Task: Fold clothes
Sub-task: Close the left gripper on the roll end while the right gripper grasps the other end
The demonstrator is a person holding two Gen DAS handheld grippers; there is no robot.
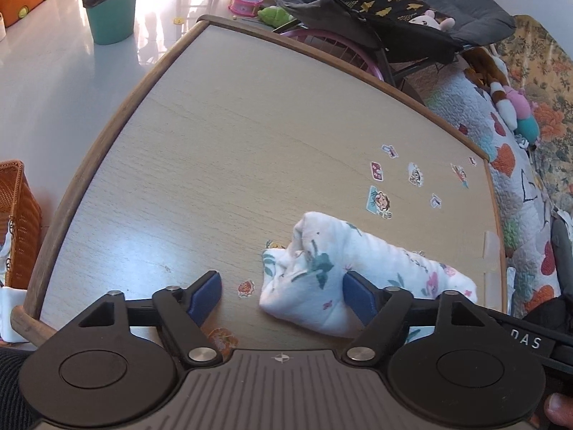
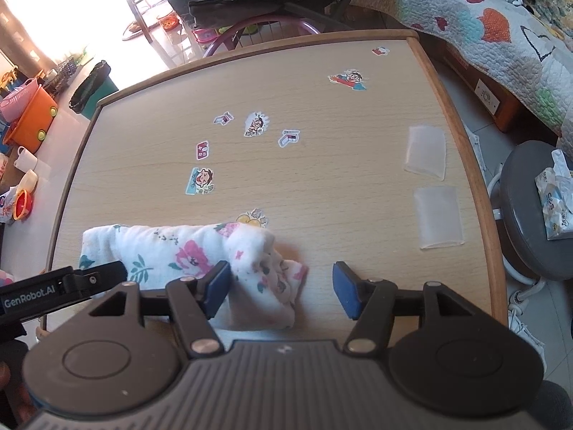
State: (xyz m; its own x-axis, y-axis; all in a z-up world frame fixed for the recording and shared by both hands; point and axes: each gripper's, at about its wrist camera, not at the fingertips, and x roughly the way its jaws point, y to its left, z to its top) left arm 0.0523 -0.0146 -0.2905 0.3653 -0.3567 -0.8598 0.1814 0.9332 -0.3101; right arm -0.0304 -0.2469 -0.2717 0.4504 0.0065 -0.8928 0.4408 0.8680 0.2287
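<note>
A white floral garment (image 1: 358, 268) lies folded into a long bundle near the front of the wooden table (image 1: 215, 161). My left gripper (image 1: 283, 295) is open, with the bundle's left end between its jaws, close to the right pad. In the right wrist view the same garment (image 2: 186, 254) runs left to right. My right gripper (image 2: 281, 286) is open, with the bundle's right end between its jaws, next to the left pad. The left gripper's body (image 2: 53, 292) shows at the far left of that view.
Several cartoon stickers (image 2: 256, 123) and two clear tape patches (image 2: 426, 152) are on the tabletop. A teal bin (image 1: 111, 10), an orange basket (image 1: 19, 222), a grey baby bouncer (image 1: 394, 10), a quilted bed (image 2: 501, 28) and a grey stool (image 2: 537, 215) surround the table.
</note>
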